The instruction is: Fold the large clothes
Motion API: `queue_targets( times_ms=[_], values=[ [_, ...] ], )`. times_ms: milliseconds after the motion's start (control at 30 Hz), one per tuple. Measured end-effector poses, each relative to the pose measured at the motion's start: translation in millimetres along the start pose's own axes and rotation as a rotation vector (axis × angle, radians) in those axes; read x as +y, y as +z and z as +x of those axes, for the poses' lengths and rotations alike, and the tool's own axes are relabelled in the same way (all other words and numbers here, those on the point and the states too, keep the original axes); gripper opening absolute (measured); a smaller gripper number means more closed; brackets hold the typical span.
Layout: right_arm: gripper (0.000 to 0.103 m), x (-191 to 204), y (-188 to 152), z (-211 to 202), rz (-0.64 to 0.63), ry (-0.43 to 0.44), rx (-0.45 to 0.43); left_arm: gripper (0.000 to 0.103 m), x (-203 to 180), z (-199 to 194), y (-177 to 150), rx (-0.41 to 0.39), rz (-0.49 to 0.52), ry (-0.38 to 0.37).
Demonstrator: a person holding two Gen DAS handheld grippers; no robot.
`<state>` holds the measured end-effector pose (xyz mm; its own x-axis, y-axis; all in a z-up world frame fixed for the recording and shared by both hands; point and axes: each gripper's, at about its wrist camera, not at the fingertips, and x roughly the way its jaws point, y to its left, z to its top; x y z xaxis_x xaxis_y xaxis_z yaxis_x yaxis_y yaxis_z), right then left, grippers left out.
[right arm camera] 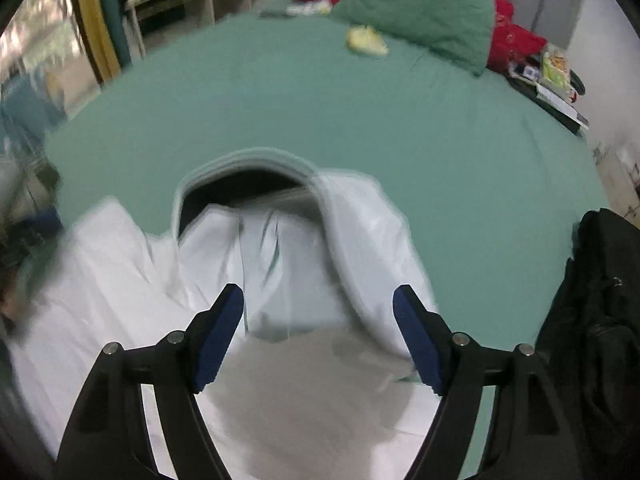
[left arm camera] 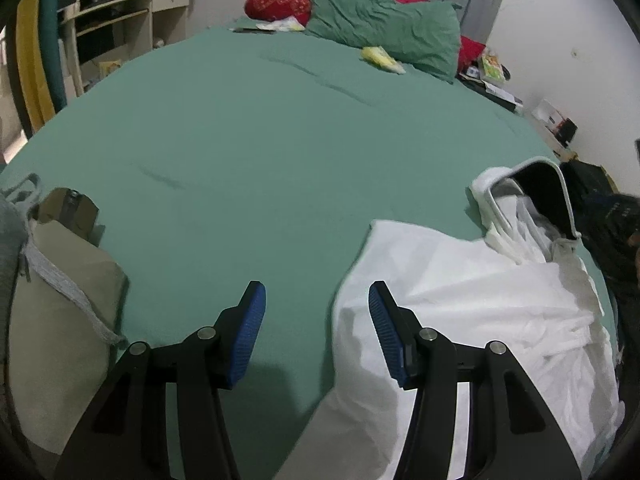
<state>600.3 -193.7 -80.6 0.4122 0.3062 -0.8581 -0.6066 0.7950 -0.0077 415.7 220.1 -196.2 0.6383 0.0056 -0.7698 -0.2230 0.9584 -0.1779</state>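
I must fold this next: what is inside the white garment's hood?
The white garment's hood stands open, showing a dark lining; white fabric folds cover its lower part, so anything deeper is hidden.

green bed [left arm camera: 260, 128], white garment [left arm camera: 460, 300], green pillow [left arm camera: 384, 28], beige garment [left arm camera: 60, 320]

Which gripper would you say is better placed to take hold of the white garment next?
Right: the right gripper hangs open directly over the white garment, while the left gripper mostly faces bare sheet.

Left tool [left arm camera: 316, 300] angled downward, jaws apart and empty; right tool [right arm camera: 318, 308] likewise (its view blurred), jaws wide, gripping nothing
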Motion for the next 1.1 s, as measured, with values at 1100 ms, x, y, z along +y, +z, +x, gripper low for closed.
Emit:
queue_targets(
  times_ms=[1100],
  values=[
    [0.103, 67, 23, 155, -0.43, 0.205, 0.396, 0.057, 27, 44, 9, 0.041, -0.018, 0.207]
  ],
)
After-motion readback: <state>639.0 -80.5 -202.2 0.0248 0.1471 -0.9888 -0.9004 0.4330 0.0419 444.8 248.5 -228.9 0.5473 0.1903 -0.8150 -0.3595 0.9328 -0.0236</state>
